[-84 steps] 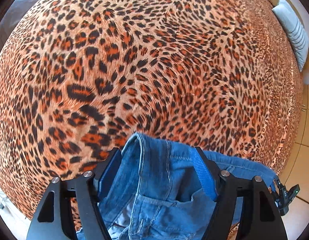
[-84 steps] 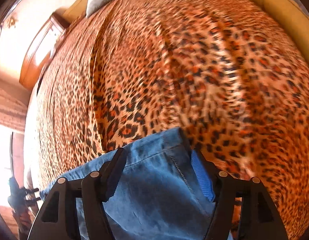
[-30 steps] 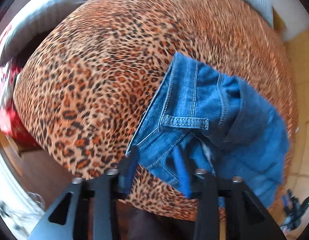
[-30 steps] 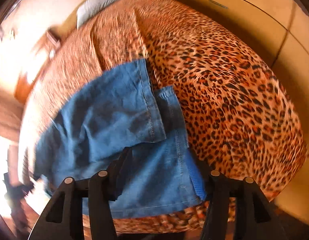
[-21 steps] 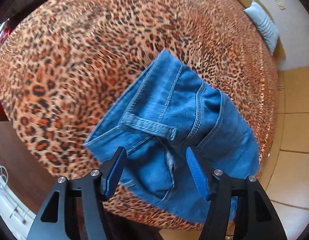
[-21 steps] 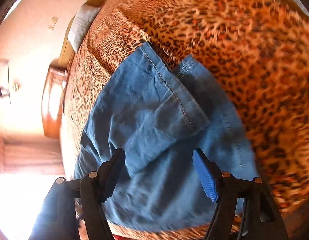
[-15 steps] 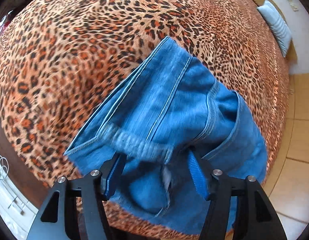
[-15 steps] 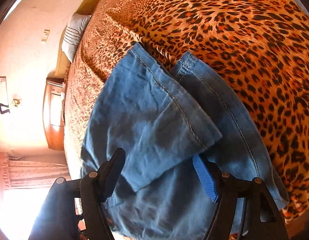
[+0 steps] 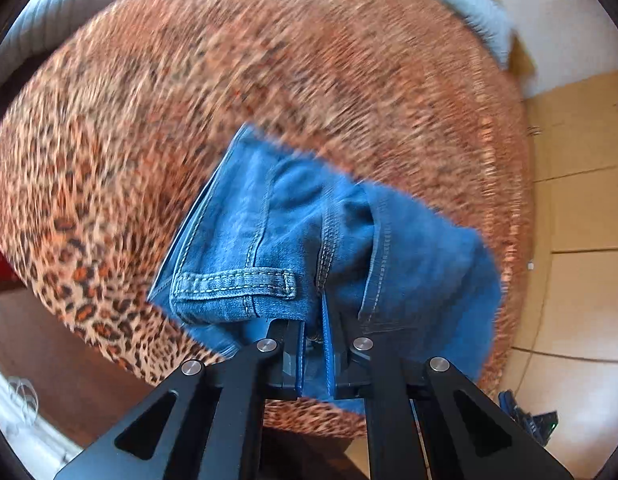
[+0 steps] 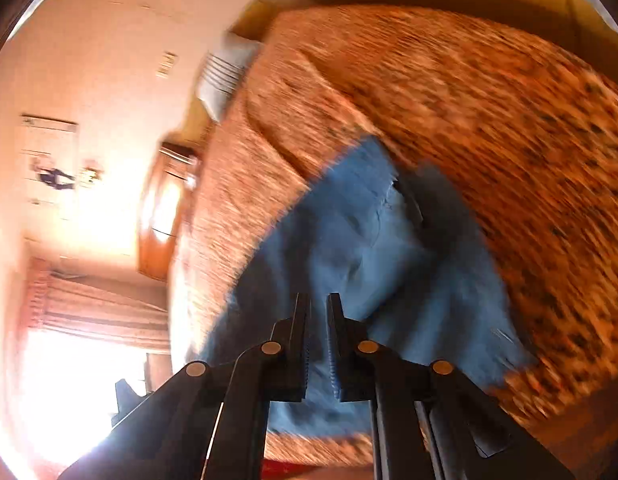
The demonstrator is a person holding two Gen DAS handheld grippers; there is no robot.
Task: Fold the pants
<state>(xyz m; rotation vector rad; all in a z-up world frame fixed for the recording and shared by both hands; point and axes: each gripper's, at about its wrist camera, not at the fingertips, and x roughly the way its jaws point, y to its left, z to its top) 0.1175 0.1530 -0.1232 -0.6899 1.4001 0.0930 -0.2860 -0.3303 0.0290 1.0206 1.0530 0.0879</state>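
The blue denim pants [image 9: 277, 220] lie folded near the front edge of a leopard-print bed [image 9: 269, 80]. A belt loop and waistband seam face up. In the left wrist view my left gripper [image 9: 313, 320] is pinched shut on the near waistband edge, and denim bunches around its tips. The right wrist view is blurred. It shows the plain leg end of the pants [image 10: 349, 232], rumpled just ahead of my right gripper [image 10: 317, 300]. That gripper's jaws are closing to a thin slit with denim between them.
The bedspread [image 10: 509, 120] stretches far beyond the pants. A striped pillow [image 9: 477, 12] lies at the head of the bed. Tiled floor [image 9: 581, 200] lies to the right. A wooden cabinet [image 10: 165, 208] and a curtained bright window [image 10: 89, 308] stand to the left.
Both grippers were open over the folded pants half a second ago. Both have since closed on the near edge. The views have swung and blurred.
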